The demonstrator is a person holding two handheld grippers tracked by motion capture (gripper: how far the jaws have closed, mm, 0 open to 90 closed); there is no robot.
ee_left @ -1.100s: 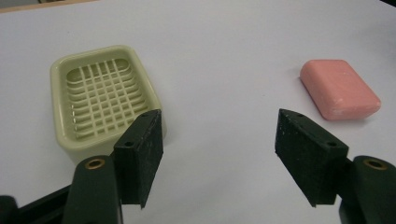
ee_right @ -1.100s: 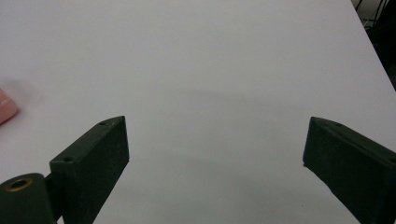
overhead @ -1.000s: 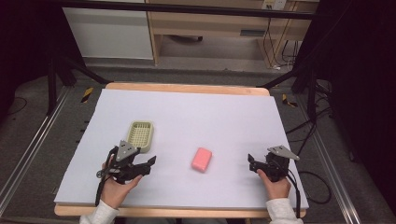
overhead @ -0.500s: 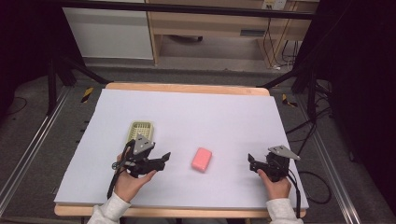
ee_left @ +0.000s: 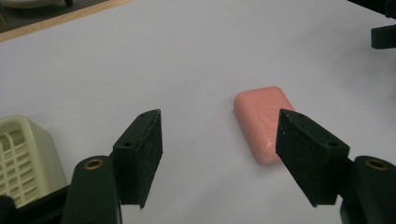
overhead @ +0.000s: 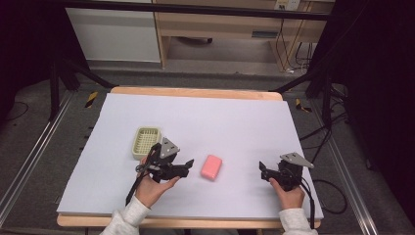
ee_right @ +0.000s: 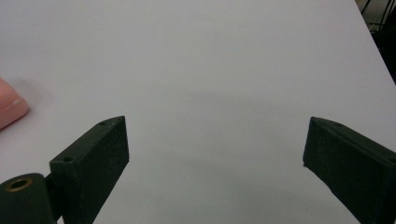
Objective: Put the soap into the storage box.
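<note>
A pink bar of soap lies flat on the white table cover, near its middle front. My left gripper is open just left of the soap, jaws pointing at it. In the left gripper view the soap lies just ahead, partly behind the right jaw, nothing between the jaws. A pale yellow slotted soap dish sits behind the left hand; its corner shows at the left edge. My right gripper is open near the front right, over bare cover; a soap edge shows far left.
The wooden table edge runs along the back. Metal rails and cables lie on the floor at both sides. A shelf unit stands beyond the table. The far part of the cover is bare.
My left gripper has moved right and forward, from beside the soap dish to just short of the soap. The right gripper has stayed in place.
</note>
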